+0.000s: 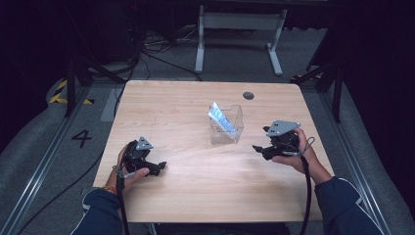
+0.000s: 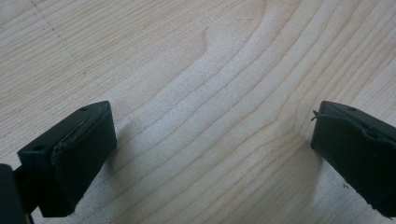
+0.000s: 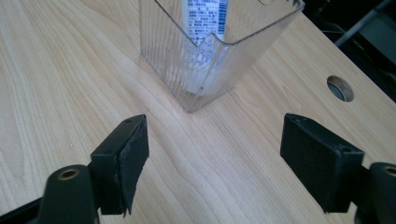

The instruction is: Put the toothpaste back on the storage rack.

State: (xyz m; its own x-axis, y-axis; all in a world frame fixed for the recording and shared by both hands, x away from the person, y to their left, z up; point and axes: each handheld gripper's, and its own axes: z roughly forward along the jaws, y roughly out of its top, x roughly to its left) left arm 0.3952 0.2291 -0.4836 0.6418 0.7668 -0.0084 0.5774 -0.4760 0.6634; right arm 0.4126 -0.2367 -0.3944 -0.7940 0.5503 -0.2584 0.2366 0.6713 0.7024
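Observation:
A clear plastic box [image 1: 226,125] stands upright near the middle of the wooden table [image 1: 195,176], with a white-and-blue printed packet [image 1: 219,117] leaning inside it. In the right gripper view the clear box [image 3: 205,51] and the packet [image 3: 205,18] stand just beyond the jaws. My right gripper [image 1: 258,150] is held to the right of the box, open, with nothing between its jaws; in its own view the right gripper [image 3: 212,161] hangs over bare wood. My left gripper [image 1: 159,168] rests at the front left, open and empty; in its own view the left gripper [image 2: 212,161] points at bare table.
A round cable hole [image 1: 248,95] sits in the table's far right part, also seen as the hole [image 3: 340,87] in the right gripper view. Behind the table stand a white desk frame [image 1: 240,34] and loose cables on the floor [image 1: 147,54].

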